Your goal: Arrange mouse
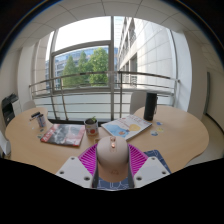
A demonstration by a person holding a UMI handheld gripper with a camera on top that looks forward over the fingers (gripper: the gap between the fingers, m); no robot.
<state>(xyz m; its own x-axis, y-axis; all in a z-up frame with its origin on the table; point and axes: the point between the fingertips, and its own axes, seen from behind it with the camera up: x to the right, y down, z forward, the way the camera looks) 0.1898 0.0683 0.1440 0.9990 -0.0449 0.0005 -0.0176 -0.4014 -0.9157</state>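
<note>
Single view only, no second view to share scene. Camera rides on gripper (113,166), looks forward along its two fingers, low over wooden table (180,128). Fingers fill bottom centre of frame, very near lens. Table spreads across middle of frame. Far end faces large window (85,65) with railing, upper half of frame. Wide-angle lens bends straight lines.

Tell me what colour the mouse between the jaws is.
Light grey or off-white, seen in the gripper view: the mouse sits gripped between the pink-padded jaws of the gripper.
</note>
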